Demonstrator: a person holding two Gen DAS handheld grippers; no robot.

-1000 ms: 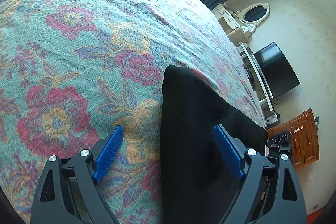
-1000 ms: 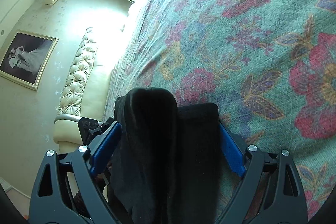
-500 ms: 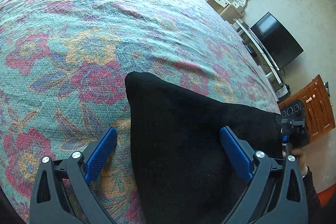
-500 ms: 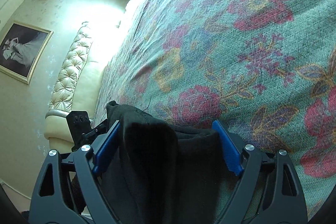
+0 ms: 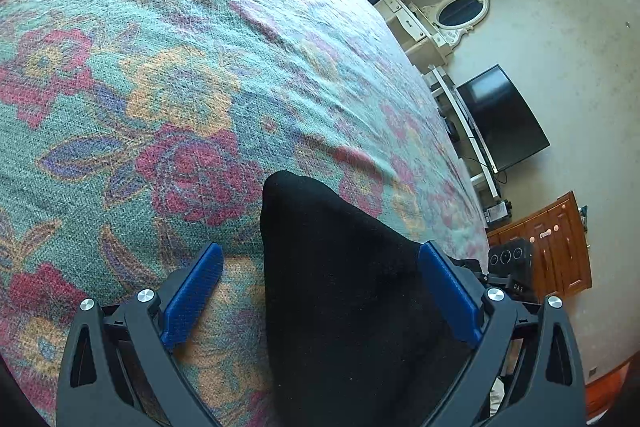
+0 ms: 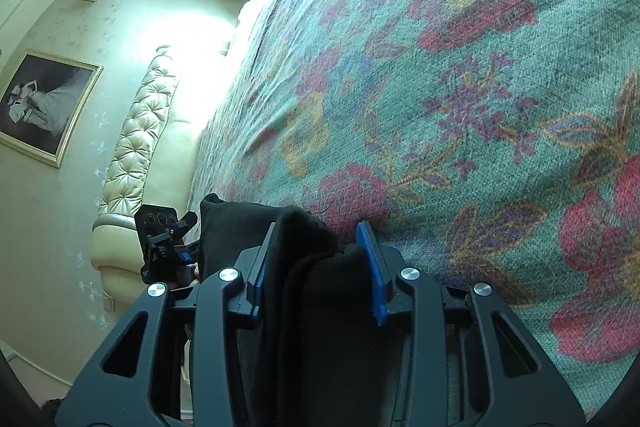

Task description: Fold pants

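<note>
The black pants lie on the floral bedspread. In the left wrist view a pointed corner of them reaches between my left gripper's wide-open blue fingers, closer to the right finger. In the right wrist view my right gripper is shut on a thick bunched fold of the pants, which fills the gap between its fingers. The other gripper shows at the pants' far end there.
The bedspread stretches ahead in both views. A television, a white mirror and a wooden cabinet stand past the bed's edge. A tufted headboard and a framed picture are on the other side.
My right gripper has closed from open onto the bunched pants. My left gripper stays open; its view has tilted and the pants corner sits nearer its right finger.
</note>
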